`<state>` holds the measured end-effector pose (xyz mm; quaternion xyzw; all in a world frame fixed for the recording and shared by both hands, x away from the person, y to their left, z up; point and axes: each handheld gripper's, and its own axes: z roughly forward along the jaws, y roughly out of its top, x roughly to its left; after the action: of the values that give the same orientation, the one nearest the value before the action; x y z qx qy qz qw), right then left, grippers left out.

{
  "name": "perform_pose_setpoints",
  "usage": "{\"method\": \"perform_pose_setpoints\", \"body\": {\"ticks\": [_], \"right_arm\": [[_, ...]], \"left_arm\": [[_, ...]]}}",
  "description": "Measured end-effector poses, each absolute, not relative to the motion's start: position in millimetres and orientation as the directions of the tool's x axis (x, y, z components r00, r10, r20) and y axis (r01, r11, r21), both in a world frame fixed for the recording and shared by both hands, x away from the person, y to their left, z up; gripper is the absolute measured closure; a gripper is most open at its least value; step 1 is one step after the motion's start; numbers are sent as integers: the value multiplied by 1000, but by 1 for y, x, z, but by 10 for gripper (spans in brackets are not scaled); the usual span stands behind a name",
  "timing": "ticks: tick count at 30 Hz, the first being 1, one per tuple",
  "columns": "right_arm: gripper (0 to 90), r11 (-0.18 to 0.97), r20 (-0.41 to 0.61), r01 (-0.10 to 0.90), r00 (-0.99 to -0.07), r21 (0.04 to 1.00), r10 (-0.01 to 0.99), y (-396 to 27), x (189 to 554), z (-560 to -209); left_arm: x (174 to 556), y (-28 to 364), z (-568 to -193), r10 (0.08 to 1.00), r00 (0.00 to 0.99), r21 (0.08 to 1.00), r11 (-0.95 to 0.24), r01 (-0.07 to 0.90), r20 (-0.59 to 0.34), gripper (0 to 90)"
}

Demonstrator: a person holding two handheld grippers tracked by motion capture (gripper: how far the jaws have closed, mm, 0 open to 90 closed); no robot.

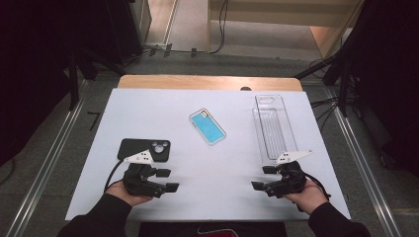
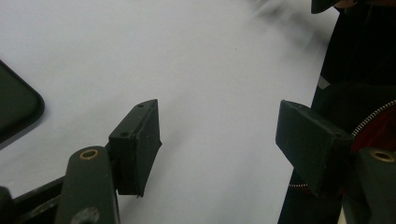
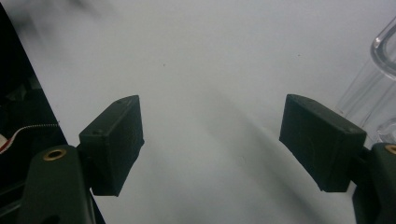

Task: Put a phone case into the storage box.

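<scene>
The left gripper (image 1: 168, 180) and right gripper (image 1: 262, 177) rest low on the white surface (image 1: 217, 163), jaws wide open and holding nothing. A black phone (image 1: 146, 148) lies at 12 o'clock from the left one. A clear tray (image 1: 273, 128) lies at 12 o'clock from the right.

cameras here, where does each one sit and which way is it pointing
High view: above the person's side, looking forward and down on the white table; shows both forearms, left gripper, right gripper, black phone case, blue phone, clear tray.
Left gripper view: on the left gripper, looking between its open jaws at the table.
Right gripper view: on the right gripper, jaws open, facing the table.
Shared: the case corner and tray edge recur from the high view.
</scene>
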<state>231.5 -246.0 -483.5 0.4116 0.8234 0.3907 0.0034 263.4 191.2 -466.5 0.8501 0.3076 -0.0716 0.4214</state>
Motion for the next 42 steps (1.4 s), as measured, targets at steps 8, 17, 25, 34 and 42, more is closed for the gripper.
{"method": "perform_pose_setpoints", "body": {"ticks": [8, 17, 25, 34, 42], "right_arm": [[197, 360, 314, 679, -659, 640, 683, -246, 231, -484], [197, 366, 312, 680, -660, 636, 684, -246, 232, -484], [197, 366, 309, 682, -657, 633, 688, -245, 231, -484], [196, 368, 308, 683, -656, 631, 689, -245, 231, -484], [197, 374, 310, 680, -662, 630, 682, -242, 232, -482]], "left_arm": [[263, 191, -466, 464, 799, 669, -458, 585, -381, 310], [264, 191, -466, 469, 796, 668, -456, 589, -382, 310], [263, 191, -466, 470, 797, 670, -454, 587, -380, 310], [263, 190, -465, 478, 786, 662, -447, 601, -391, 310], [264, 189, -464, 483, 784, 661, -446, 603, -390, 310]]}}
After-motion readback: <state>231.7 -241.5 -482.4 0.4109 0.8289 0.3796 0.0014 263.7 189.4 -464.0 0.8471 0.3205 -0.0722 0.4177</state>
